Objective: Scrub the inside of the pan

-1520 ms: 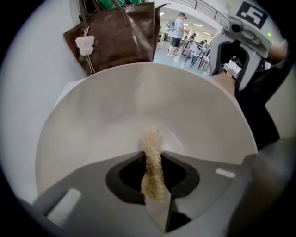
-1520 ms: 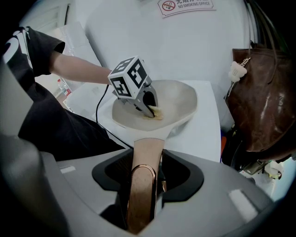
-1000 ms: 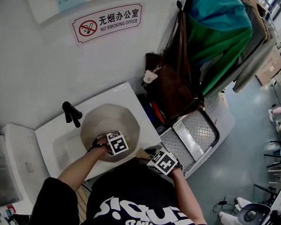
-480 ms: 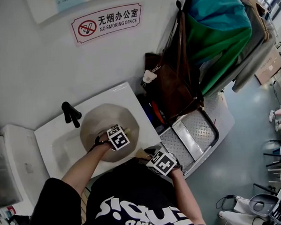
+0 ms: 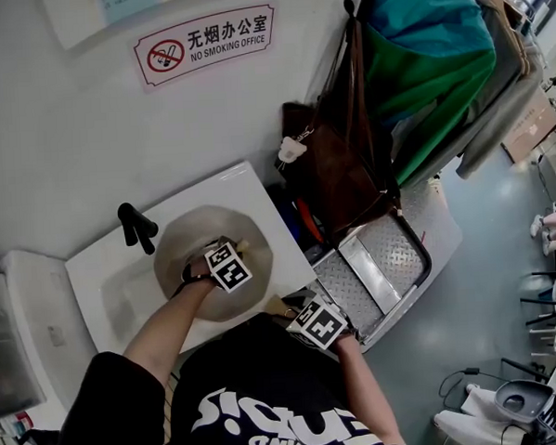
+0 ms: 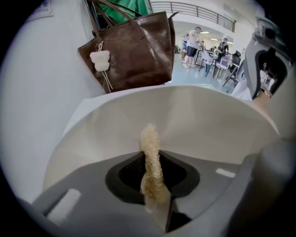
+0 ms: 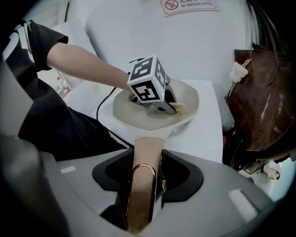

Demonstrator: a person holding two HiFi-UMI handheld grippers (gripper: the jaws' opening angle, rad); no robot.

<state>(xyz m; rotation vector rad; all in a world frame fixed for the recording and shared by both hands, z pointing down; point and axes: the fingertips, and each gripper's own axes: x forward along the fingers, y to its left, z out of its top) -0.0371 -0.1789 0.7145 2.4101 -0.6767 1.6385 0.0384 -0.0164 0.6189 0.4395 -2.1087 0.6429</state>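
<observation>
A beige pan (image 5: 182, 254) sits over the white sink, and its pale inner wall (image 6: 208, 125) fills the left gripper view. My left gripper (image 5: 238, 249) is down inside the pan, shut on a strip of tan loofah sponge (image 6: 150, 162) that sticks out past the jaws toward the pan wall. In the right gripper view that same gripper (image 7: 172, 109) presses the sponge (image 7: 179, 109) against the pan's far side. My right gripper (image 7: 143, 185) is at the near side, shut on the pan's copper-coloured handle (image 7: 145, 157), which runs between its jaws.
The white sink counter (image 5: 104, 272) carries a black faucet (image 5: 137, 224) at the back, close to the wall. A brown leather bag (image 5: 336, 167) hangs right of the sink. Below it stands a metal step platform (image 5: 382, 258). Coats hang at the upper right.
The left gripper with the sponge has slid a little toward the far side of the pan. The right gripper has kept its hold on the handle in much the same place.
</observation>
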